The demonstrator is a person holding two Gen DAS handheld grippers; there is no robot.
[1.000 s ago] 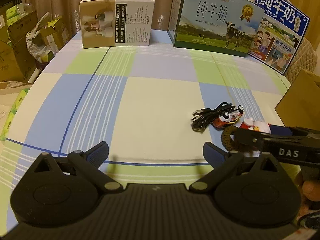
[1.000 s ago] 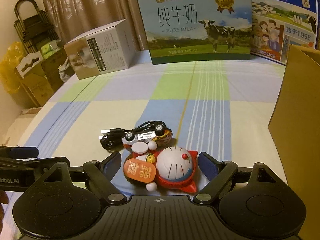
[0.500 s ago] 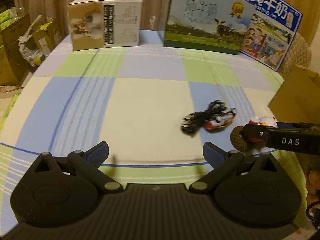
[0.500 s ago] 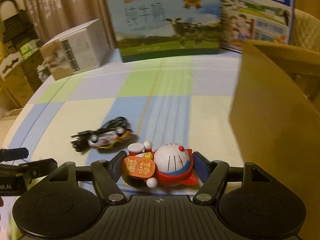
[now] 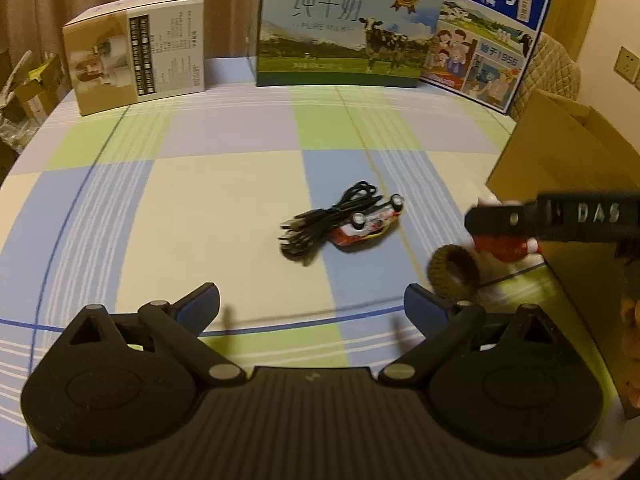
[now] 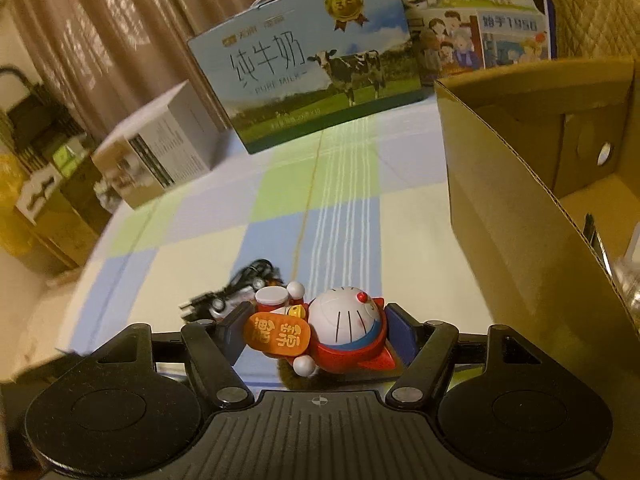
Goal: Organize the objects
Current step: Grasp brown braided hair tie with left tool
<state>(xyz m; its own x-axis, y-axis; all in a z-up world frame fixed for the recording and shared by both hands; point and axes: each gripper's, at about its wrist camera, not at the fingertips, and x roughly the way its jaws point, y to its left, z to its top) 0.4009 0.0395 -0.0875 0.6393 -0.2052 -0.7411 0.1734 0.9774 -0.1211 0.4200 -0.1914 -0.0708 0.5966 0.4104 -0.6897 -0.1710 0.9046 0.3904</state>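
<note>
- The right hand-held gripper (image 6: 316, 334) is clamped on a cat figurine (image 6: 320, 332), a white-headed toy in a red suit with an orange plaque on its front; both blue pads press its sides.
- The figurine is lifted off the bench (image 6: 344, 184), held in the air just left of the cardboard box (image 6: 516, 216).
- In the left wrist view the same figurine (image 5: 506, 246) shows only partly, behind the black finger of the right hand-held gripper (image 5: 504, 222).
- The cardboard box stands open at the right edge of the bench, its near wall beside the figurine; something pale and clear lies inside it, too little in view to name.
- The left hand-held gripper (image 5: 312, 304) hovers low over the bench with its jaws spread wide and nothing between them.
- A toy car (image 5: 370, 222) lies on its side mid-bench, touching a coiled black cable (image 5: 320, 224).
- A brown hair tie (image 5: 454, 272) lies near the right pad of the left hand-held gripper.
- At the far edge stand a white carton (image 5: 136, 66), a milk box with a cow (image 5: 348, 26) and a blue milk box (image 5: 486, 36), side by side.
- The bench carries a checked cloth of blue, green and cream.
</note>
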